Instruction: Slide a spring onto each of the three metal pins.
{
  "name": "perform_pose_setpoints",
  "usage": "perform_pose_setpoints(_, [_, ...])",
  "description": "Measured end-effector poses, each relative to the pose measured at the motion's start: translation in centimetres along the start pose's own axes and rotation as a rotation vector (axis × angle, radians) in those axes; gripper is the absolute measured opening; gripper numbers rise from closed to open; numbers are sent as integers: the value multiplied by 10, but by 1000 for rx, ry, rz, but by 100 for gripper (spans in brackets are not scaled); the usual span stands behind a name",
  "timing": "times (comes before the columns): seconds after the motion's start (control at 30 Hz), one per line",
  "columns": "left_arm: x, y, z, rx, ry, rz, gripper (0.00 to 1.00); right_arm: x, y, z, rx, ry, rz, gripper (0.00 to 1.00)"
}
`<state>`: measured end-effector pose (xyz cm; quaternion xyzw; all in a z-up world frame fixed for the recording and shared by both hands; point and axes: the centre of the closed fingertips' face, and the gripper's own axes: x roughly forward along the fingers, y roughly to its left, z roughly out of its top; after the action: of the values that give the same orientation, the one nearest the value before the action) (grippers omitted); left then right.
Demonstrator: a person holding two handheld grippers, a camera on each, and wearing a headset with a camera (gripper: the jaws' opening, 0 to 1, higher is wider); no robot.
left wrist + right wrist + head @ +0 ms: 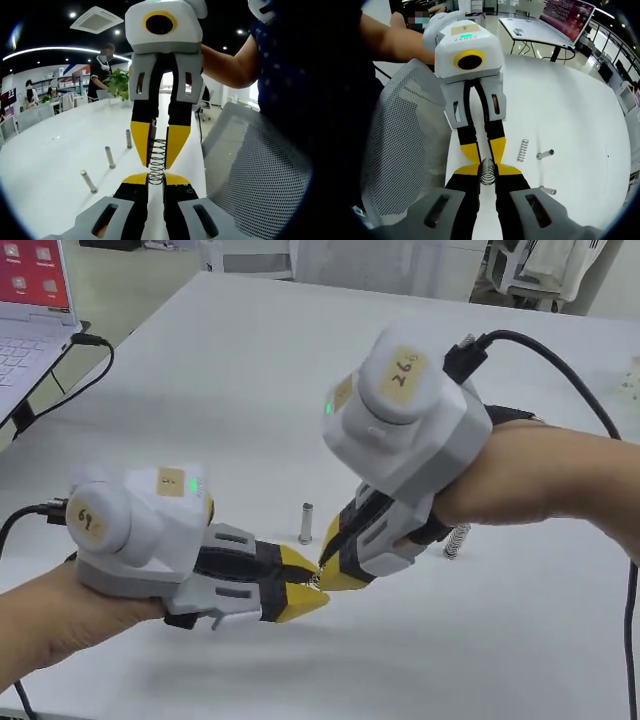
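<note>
Both grippers meet tip to tip near the table's front, each with yellow-tipped jaws. In the head view my left gripper (312, 590) comes from the lower left and my right gripper (322, 575) reaches down from the upper right. One small steel spring (157, 161) is pinched between them. My left gripper (156, 178) is shut on its near end, while my right gripper (158, 161) clamps it from above. The spring (488, 171) shows end-on inside my right gripper (488, 170). Three upright metal pins (109, 157) stand bare in a row to the left. A second spring (456, 540) lies on the table.
The white table (240, 370) stretches far ahead. An open laptop (30, 300) with its cable (95, 360) sits at the far left. One pin (306, 523) stands just behind the jaw tips. A grey mesh chair (250, 165) is close by. People stand in the background.
</note>
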<state>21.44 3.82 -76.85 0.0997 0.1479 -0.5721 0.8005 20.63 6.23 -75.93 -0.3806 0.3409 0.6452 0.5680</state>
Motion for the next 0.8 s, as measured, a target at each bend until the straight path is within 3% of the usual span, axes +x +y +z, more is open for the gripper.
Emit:
perform_pose_setpoints(0.67, [4, -4, -3, -1, 15, -23, 3, 2, 4, 0, -15, 20, 6, 8])
perform_pose_setpoints(0.8, [4, -4, -3, -8, 12, -24, 7, 2, 2, 0, -24, 30, -2, 8])
